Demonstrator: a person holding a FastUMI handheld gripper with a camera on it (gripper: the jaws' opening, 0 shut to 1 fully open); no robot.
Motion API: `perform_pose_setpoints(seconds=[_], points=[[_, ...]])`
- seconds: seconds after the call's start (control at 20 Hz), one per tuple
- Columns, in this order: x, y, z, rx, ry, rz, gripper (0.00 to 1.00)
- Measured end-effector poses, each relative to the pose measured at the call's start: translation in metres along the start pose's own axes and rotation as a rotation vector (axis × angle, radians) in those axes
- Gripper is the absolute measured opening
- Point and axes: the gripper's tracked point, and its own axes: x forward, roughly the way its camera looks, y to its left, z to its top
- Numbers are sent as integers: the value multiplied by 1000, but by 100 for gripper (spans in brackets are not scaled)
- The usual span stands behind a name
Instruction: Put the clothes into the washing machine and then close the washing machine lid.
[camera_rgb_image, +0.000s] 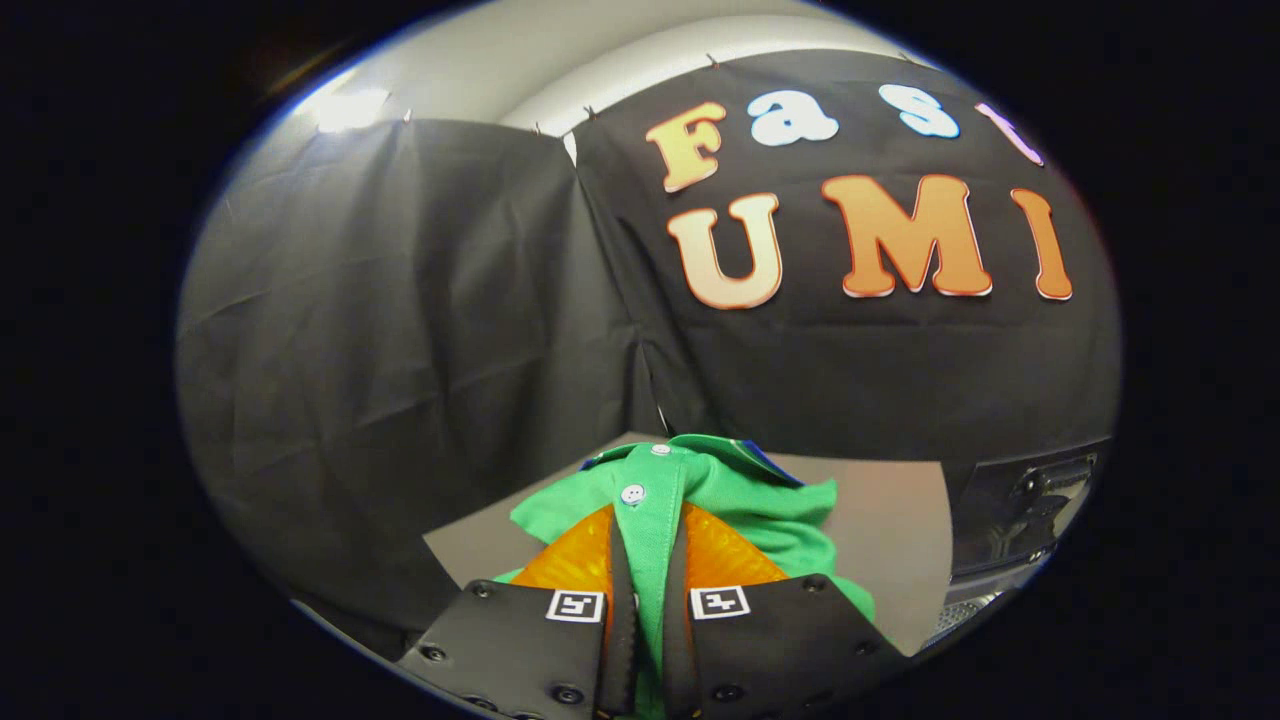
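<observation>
1 garment in hand. I log the scene from biggest to smallest.

Black cloth wall (400, 330) takes up most of what lies beyond the fingers, creased, with a seam running down its middle.

Grey-brown tabletop (890, 530) sits below it, past the garment.

Washing machine (1020, 520): I judge the dark glossy panel and pale perforated edge off to the right of the fingers to be part of it. It is cut off; I cannot tell whether the lid is up or where the drum opening sits.

Green button-front shirt (760, 500): bunched, lifted toward the camera, its placket running straight ahead between the fingers, 2 white buttons (632, 494) showing on it. A sliver of blue peeks at the collar. How much cloth hangs below I cannot see.

Gripper (648, 600): narrow, both fingers pressed on the placket strip, so it is holding the shirt.

Key relation for my next move: the machine lies to the right of the claw and a little ahead, so the carry must swing rightward before any release. Task reads as early: shirt gripped, not yet in.
</observation>
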Motion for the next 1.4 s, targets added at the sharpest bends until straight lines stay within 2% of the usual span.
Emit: perform_pose_setpoints(seconds=[0.15,0.3,0.5,0.7,0.9,1.1,1.4], points=[[-35,-8,30,12,-93,22,18],[-70,-47,64,13,-141,0,18],[-112,-119,93,26,-198,-65,18],[-139,-199,98,34,-207,-161,18],[-156,-276,71,40,-140,-247,18],[-173,-338,13,29,-16,-324,18],[-174,-370,-90,100,179,-308,18]])
